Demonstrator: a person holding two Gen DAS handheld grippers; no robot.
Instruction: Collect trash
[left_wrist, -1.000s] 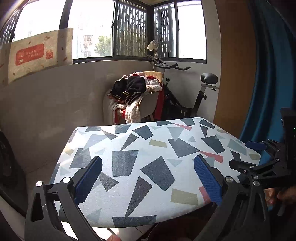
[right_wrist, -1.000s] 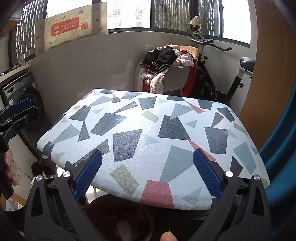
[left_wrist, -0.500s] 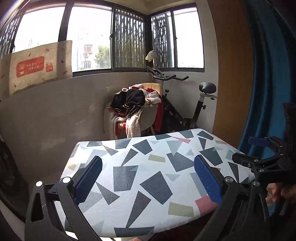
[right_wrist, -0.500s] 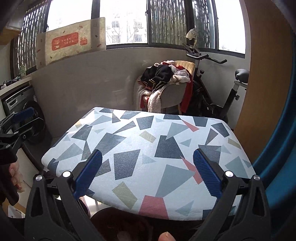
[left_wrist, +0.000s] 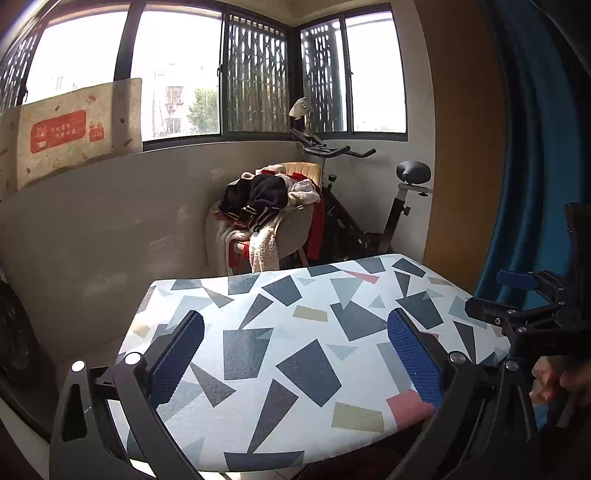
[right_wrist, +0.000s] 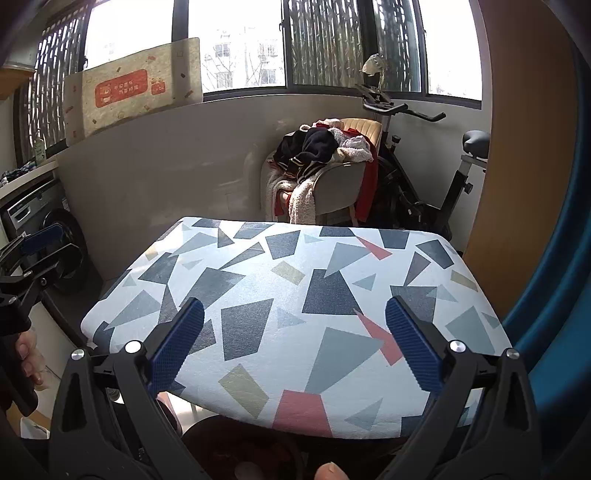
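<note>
No trash shows on the padded board with a triangle-pattern cover (left_wrist: 288, 332), also in the right wrist view (right_wrist: 295, 295). My left gripper (left_wrist: 295, 354) is open and empty, held over the board's near edge. My right gripper (right_wrist: 293, 347) is open and empty over the board's near edge too. The right gripper also shows at the right of the left wrist view (left_wrist: 532, 295), and the left gripper at the left of the right wrist view (right_wrist: 33, 254). A dark round container (right_wrist: 240, 446) sits below the board's near edge; its contents are unclear.
A chair piled with clothes (left_wrist: 269, 214) and an exercise bike (left_wrist: 373, 206) stand behind the board by the windows. A washing machine (right_wrist: 40, 229) is at the left. A blue curtain (left_wrist: 535, 147) and a wooden panel (left_wrist: 461, 147) are at the right.
Both views have tilted upward and pulled back a little, so the board sits lower in frame and more window shows. Both grippers stayed open.
</note>
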